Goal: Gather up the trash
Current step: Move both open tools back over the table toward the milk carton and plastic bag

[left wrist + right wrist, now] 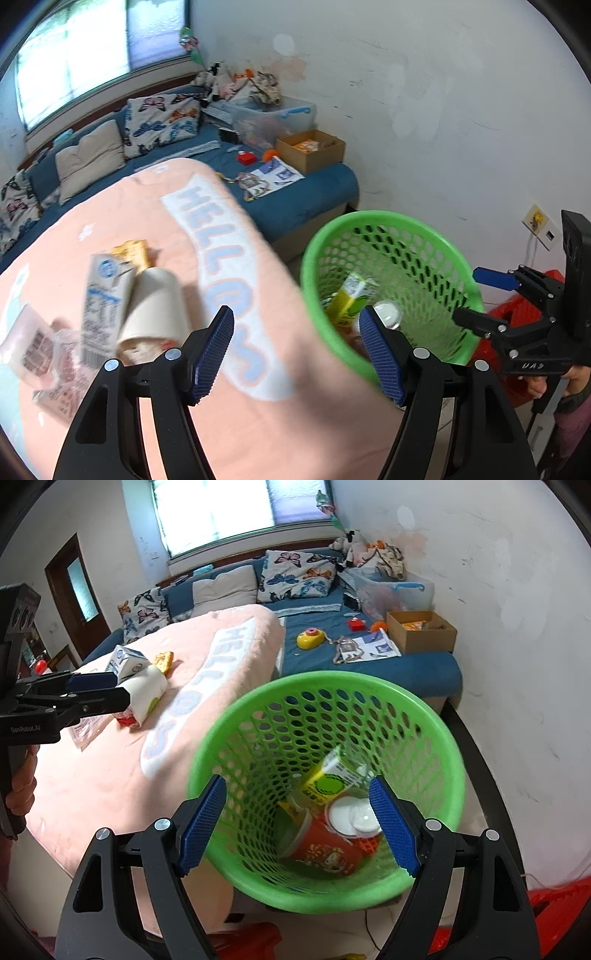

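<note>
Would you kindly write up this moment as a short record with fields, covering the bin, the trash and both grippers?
bin: green basket, beside the pink blanket
in bin: yellow carton, red cup with a white lid
left on blanket: milk carton, paper cup, yellow wrapper, plastic packets
left gripper: open, empty, over the blanket's edge
right gripper: open, empty, above the basket
status: several items not yet collected
</note>
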The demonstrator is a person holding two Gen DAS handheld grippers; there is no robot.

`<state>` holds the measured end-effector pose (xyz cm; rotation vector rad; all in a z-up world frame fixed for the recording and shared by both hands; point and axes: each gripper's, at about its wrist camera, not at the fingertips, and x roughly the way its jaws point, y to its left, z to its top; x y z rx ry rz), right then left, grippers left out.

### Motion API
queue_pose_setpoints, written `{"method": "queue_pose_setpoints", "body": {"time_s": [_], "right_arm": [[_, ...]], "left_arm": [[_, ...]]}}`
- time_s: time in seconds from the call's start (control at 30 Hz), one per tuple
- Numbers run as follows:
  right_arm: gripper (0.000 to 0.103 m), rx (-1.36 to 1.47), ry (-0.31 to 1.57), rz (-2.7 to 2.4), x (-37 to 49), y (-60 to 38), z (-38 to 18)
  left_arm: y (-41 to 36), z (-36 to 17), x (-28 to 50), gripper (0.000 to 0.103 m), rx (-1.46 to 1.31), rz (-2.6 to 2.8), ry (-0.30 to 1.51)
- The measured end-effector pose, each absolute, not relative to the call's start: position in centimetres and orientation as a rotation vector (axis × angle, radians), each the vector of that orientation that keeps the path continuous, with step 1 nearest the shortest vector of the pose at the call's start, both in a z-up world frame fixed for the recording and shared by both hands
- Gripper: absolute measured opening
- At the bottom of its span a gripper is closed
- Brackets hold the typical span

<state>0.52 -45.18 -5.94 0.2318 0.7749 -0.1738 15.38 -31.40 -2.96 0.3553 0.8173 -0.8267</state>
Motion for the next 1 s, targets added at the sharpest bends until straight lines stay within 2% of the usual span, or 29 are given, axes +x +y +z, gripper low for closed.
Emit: {"method": "queue_pose_setpoints", "body": {"time_s": [0.6, 1.0], "right_arm": [[0.079, 0.149, 0.777, -0.037, 6.3, -38.7, -4.6], [0.079, 0.104, 0.781, 0.033, 9.6, -34.6, -4.1]], "left_arm": [[-18.8, -3.8, 20.4, 0.068, 0.267, -0.588, 0.839], [-13.5, -6.0, 23.3, 0.068, 0.269, -0.514, 0.865]]}}
